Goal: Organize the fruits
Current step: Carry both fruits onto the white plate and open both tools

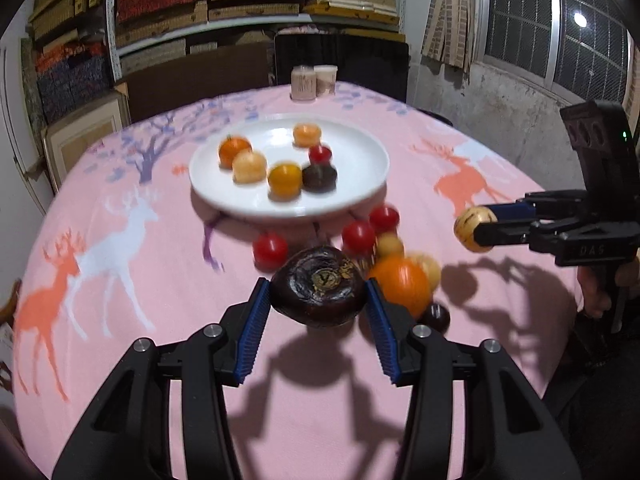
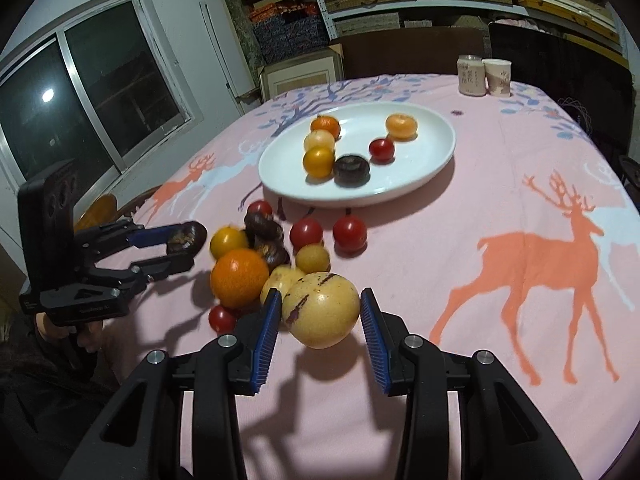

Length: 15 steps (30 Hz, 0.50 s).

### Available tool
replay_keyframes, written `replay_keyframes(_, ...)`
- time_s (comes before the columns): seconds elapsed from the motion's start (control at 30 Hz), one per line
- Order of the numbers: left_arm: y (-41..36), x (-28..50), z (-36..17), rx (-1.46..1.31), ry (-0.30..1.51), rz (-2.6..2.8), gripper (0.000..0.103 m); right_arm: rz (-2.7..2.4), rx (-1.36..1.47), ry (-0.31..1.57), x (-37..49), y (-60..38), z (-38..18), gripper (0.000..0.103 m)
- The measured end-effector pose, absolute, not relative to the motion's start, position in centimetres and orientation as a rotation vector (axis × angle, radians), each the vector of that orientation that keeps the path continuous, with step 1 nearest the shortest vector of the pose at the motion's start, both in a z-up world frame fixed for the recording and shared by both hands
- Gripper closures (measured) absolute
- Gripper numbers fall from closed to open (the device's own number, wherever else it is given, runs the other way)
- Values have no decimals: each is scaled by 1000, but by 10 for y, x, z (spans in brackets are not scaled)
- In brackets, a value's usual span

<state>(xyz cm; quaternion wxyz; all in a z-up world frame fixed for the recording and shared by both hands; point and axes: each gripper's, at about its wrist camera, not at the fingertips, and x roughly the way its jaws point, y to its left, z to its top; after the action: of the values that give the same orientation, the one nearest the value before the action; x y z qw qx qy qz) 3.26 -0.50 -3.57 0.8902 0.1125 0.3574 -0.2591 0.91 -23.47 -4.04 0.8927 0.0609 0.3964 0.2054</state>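
While six fruits (image 2: 320,161) fill one plate (image 2: 432,160), two hang gripped.

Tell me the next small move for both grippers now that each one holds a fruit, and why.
Probably carry both toward the white round plate. The left gripper grips a dark purple wrinkled fruit, the right gripper a pale yellow streaked fruit, both lifted above the pink cloth; the plate shows bare space.

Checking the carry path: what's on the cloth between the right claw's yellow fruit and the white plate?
Right wrist view: loose fruit, namely a small yellow fruit and two red tomatoes, before the white plate.
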Motion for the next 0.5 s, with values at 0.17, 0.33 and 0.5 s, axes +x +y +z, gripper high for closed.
replay_keyframes(0.17,-36,90,4,268,682,-524,56,414,111,760,41,-243,-8,62)
replay_keyframes(0.33,-66,159,12,270,682,-525,56,397,114,738,87,-250,11,62)
replay_keyframes(0.5,-98,220,-10,322,749,-518,56,362,128,774,139,-255,-4,62)
